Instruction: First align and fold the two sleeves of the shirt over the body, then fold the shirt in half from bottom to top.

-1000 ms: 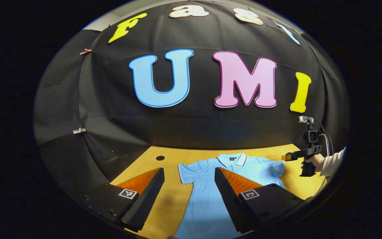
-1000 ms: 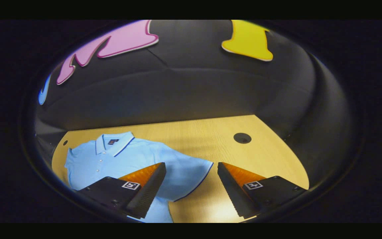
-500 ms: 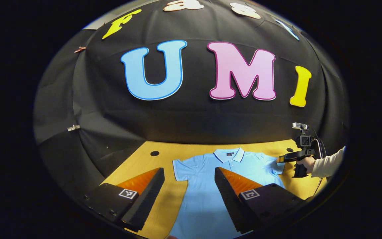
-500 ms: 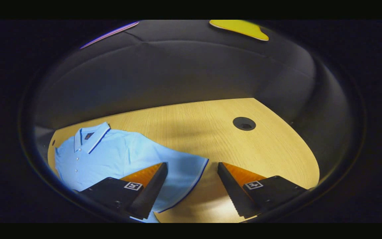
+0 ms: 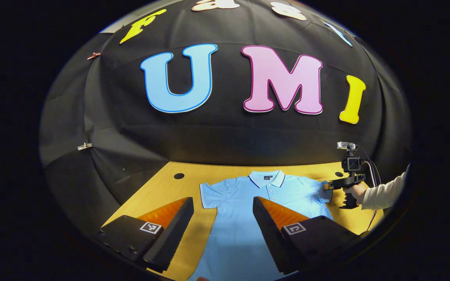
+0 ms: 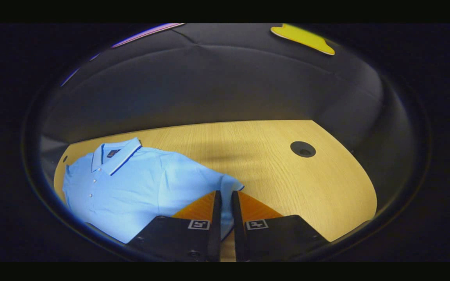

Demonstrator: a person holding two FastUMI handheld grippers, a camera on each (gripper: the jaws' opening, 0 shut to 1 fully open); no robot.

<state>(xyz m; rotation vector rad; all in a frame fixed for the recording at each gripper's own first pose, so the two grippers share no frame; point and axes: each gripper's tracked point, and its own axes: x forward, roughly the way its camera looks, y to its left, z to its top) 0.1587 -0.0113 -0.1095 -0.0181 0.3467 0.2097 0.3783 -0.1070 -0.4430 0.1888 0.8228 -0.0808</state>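
Note:
A light blue polo shirt (image 5: 244, 218) lies flat on the wooden table (image 5: 162, 191), collar (image 5: 266, 178) toward the back wall. My left gripper (image 5: 222, 203) hovers open above the shirt's left side, near its spread sleeve (image 5: 208, 195). In the right gripper view the shirt (image 6: 139, 183) lies to the left, and my right gripper (image 6: 225, 194) is shut on the hem of the other sleeve (image 6: 227, 184). In the left gripper view that right gripper (image 5: 328, 186) sits at the sleeve's edge, held by a hand (image 5: 356, 191).
Round cable holes show in the table at the back left (image 5: 178, 176) and off to the right (image 6: 302, 149). Bare wood (image 6: 287, 183) stretches right of the shirt. The black cloth wall rises close behind the table.
My right gripper, open over the sleeve hem before, has shut on it. The left gripper has shifted slightly and stays open.

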